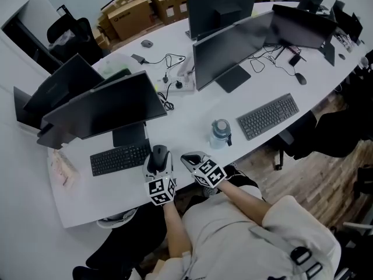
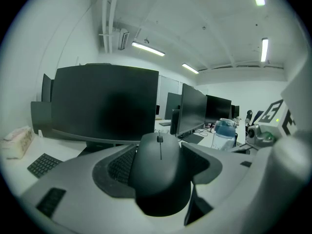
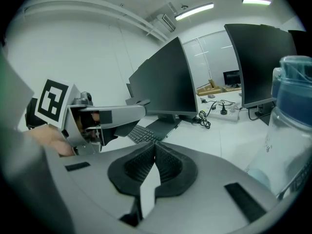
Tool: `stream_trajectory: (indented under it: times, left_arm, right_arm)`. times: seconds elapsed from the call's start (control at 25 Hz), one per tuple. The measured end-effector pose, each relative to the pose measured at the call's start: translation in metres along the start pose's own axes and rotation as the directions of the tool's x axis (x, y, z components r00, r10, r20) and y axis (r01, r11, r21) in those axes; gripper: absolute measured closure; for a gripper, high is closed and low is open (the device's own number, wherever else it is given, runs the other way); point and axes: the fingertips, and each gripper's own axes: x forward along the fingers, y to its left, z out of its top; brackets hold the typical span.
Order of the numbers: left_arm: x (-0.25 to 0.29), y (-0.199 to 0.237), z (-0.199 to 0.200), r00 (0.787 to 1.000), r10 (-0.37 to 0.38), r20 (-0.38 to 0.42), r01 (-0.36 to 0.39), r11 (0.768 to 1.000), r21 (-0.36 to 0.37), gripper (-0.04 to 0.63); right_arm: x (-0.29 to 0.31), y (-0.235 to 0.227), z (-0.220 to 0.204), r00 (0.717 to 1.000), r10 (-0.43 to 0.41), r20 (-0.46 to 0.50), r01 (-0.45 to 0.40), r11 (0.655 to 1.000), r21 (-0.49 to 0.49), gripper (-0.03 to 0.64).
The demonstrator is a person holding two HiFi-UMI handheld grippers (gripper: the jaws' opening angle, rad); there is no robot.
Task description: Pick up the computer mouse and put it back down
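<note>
White desk (image 1: 192, 127), front edge: your L gripper (image 1: 159, 159) pinches the mouse (image 2: 160, 174) just beside the keyboard (image 1: 119, 158); R gripper (image 3: 153, 152) pressed together, empty. Risk: smooth rounded shell may squirt out if you loosen or tilt before it's down.

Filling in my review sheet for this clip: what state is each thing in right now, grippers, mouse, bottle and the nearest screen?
left gripper: shut on the computer mouse.
computer mouse: clamped between the left jaws; lifted off the desk or not, cannot tell.
right gripper: shut, nothing between its jaws.
water bottle: upright, lid on.
nearest monitor: screen dark.
</note>
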Motion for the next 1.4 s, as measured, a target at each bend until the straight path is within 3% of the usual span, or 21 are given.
stream_trajectory:
  times: [0.32, 0.92, 1.4]
  left_arm:
    - [0.014, -0.001, -0.012, 0.999, 0.004, -0.032, -0.004, 1.0, -0.01, 0.295]
    - [0.068, -0.04, -0.06, 0.984, -0.127, -0.122, 0.134, 0.99, 0.053, 0.295]
    - [0.102, -0.052, -0.1, 0.947, -0.201, -0.25, 0.239, 0.962, 0.131, 0.295]
  right_arm:
    - [-0.018, -0.007, -0.005, 0.999, -0.043, -0.006, 0.043, 0.995, -0.092, 0.612]
    - [-0.068, -0.046, -0.026, 0.989, -0.148, -0.003, 0.148, 0.989, -0.023, 0.612]
    - [-0.075, -0.041, -0.046, 0.987, -0.158, -0.028, 0.158, 0.987, 0.009, 0.612]
